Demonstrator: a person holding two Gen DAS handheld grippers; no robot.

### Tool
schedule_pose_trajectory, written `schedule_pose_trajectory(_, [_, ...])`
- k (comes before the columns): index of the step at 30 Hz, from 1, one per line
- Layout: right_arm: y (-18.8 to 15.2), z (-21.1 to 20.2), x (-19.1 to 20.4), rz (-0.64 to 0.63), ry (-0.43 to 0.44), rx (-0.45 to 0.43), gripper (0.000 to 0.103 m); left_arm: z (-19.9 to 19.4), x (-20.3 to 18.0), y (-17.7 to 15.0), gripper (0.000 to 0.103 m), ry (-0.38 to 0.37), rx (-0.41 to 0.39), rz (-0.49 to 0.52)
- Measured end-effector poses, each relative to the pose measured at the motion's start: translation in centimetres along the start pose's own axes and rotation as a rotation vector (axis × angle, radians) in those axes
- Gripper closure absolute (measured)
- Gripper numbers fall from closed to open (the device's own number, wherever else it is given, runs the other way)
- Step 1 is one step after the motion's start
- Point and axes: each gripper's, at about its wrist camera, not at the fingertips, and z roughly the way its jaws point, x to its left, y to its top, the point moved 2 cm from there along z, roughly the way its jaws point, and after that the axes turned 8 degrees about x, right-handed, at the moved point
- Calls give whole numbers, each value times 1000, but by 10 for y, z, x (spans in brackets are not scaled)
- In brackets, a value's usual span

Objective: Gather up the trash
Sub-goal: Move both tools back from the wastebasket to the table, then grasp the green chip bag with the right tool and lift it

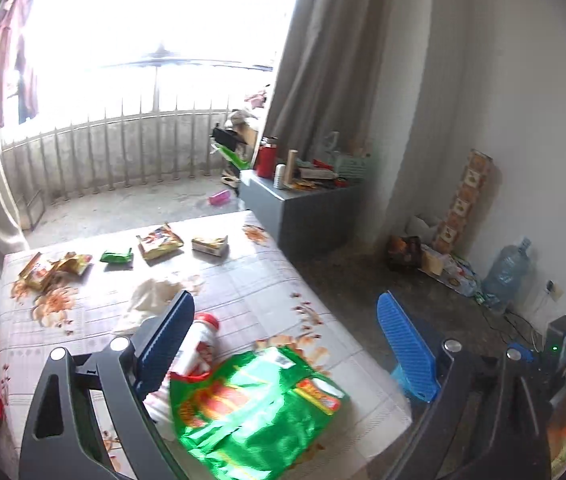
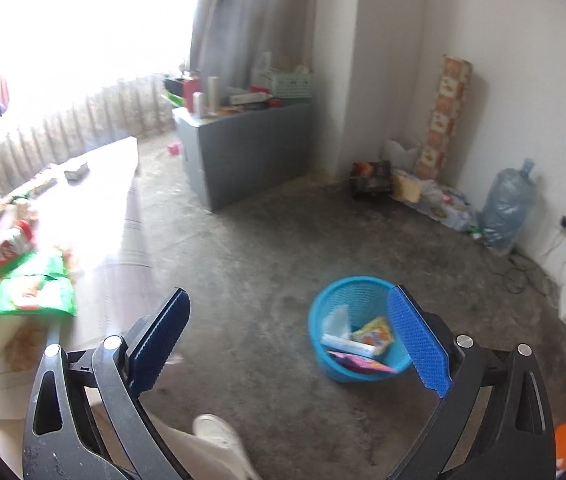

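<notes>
We are between pickups — both the left gripper (image 1: 287, 344) and right gripper (image 2: 289, 338) gape wide, holding nothing. The blue basket (image 2: 323, 312) sits on the floor, part-filled; the green bag (image 1: 259, 408) lies near on the bed (image 1: 251, 280) — probably next, needing a pinch on its edge.

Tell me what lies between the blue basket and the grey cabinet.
Only bare concrete floor separates the blue basket from the grey cabinet; nothing sits on that stretch. The right wrist view shows it.
</notes>
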Motion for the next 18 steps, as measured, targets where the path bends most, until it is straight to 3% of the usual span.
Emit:
schedule_pose_trajectory(3, [13, -6, 22, 6, 194, -8, 8, -4, 55, -7, 12, 62, 8, -75])
schedule_pose_trajectory(8, [35, 0, 61, 7, 370, 70, 8, 11, 126, -26, 12, 83, 58, -181])
schedule_pose_trajectory(13, [46, 2, 99, -4, 514, 158, 8, 52, 163, -42, 12, 45, 163, -264])
schedule_pose_trajectory(18, [53, 11, 131, 3, 630, 269, 9, 91, 184, -49, 12, 15, 202, -320])
